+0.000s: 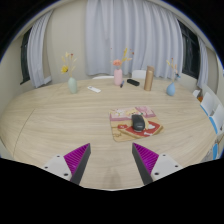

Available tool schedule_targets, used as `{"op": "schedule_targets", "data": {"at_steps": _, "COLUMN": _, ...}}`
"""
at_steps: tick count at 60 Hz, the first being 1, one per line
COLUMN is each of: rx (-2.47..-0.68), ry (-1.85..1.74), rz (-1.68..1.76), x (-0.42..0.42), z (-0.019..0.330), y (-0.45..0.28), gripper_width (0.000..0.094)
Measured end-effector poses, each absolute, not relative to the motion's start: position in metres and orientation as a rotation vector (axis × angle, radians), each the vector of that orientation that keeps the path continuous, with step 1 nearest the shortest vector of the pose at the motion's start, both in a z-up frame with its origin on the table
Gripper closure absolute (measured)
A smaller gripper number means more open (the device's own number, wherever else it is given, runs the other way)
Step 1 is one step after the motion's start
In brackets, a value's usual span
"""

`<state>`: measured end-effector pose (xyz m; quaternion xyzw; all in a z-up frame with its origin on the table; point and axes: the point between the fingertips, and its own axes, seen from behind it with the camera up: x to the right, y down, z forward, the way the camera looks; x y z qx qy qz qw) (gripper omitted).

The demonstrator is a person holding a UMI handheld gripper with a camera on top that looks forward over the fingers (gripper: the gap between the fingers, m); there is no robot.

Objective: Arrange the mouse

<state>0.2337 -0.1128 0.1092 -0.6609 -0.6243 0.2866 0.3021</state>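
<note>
Pale curtains (110, 35) are hanging behind a round wooden table (60, 125) where vases and bottles are lining the far edge. Down near me the gripper (112, 162) is hovering with its 2 fingers spread apart, holding nothing. A dark mouse (137, 122) is lying on a small mat (122, 128), beyond the fingers and a little right of their midline. Its long axis seems to be running roughly away from the gripper, though which end is the nose is too small to tell.

A round, pale wooden table (60, 125) fills the foreground. Behind it, white curtains (115, 35) hang across a window, flanked by cream wall. Daylight glows softly through the fabric. The room's edges are dim.
</note>
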Motion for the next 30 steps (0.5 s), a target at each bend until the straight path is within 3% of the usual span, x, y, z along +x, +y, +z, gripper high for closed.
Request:
{"op": "schedule_targets", "data": {"at_steps": 18, "rx": -1.743, "ry": -1.708, "rz": 0.732, "x": 0.274, "z": 0.094, "y": -0.147, "gripper_width": 0.0076}}
{"op": "schedule_targets", "data": {"at_steps": 30, "rx": -1.673, "ry": -1.676, "rz": 0.697, "x": 0.265, "z": 0.106, "y": -0.140, "gripper_width": 0.0077}}
